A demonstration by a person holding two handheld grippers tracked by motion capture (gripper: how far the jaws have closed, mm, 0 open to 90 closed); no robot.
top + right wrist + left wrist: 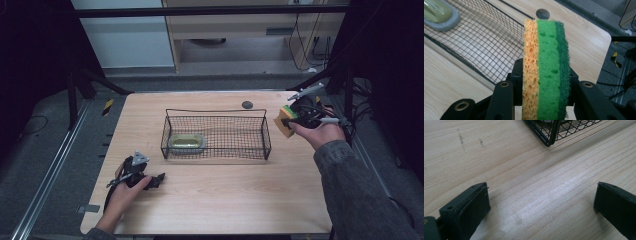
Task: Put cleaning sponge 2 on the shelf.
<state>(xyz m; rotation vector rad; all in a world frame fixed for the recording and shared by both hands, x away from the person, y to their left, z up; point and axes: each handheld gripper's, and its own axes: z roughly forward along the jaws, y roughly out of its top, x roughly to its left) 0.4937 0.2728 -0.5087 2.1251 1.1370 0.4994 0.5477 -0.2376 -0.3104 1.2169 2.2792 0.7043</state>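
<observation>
At the right edge of the wooden table (pixel 225 200), in the high view, the right gripper (pixel 295 117) is hanging above the tabletop with its jaws clamped on a sponge (pixel 283 121), just beside the right end wall of the black wire basket (pixel 216 134). The sponge is sitting level with or a little above the basket's rim, apart from it. Inside the basket, at its left end, a pale green oval dish (pixel 187 143) is lying on the mesh floor, leaving the basket's middle and right part open. A dark round hole (pixel 247 104) is showing in the table behind the basket. Near the front left corner, the left gripper (pixel 155 181) is resting on the wood, well apart from the basket, with a broad bare stretch of table in front of the basket.

In the left gripper view, the two black jaws are standing wide apart with only bare wood grain between them, and a corner of the basket (pixel 549 140) is rising ahead at the top.

In the right gripper view, the sponge (pixel 546 72) is standing on edge between the jaws, squeezed from both sides, its orange layer on the left, bright green in the middle, dark green scouring face on the right. Behind it on the left, the basket's mesh (pixel 486 45) and the dish (pixel 439 13) are lying lower; the table's rounded right corner is falling away behind.
</observation>
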